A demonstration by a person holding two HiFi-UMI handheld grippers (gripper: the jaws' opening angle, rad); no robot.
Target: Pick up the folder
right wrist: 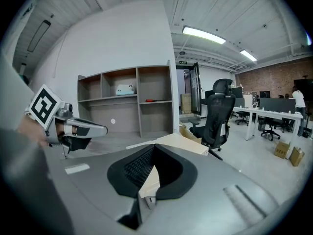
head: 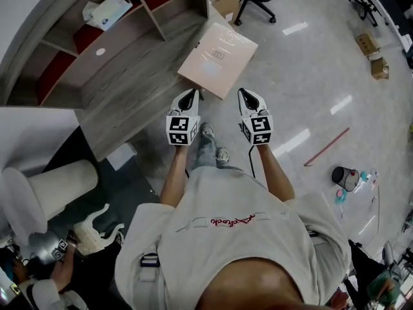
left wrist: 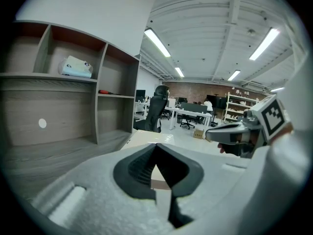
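- Folder overhangs the table edge, likely so its corner can be grasped.
- Left hand-held gripper and right hand-held gripper have jaws together, empty, folder at their 12 o'clock.

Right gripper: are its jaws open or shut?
Shut on the folder: the right gripper has its jaws closed together over the folder's beige edge.

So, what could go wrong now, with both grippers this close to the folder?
1. The folder seems to hang partly over the edge of the desk. A push might slide it off onto the floor.
2. The left gripper and the right gripper both look shut. Unless they open first, they would probably only shove the folder instead of gripping it.
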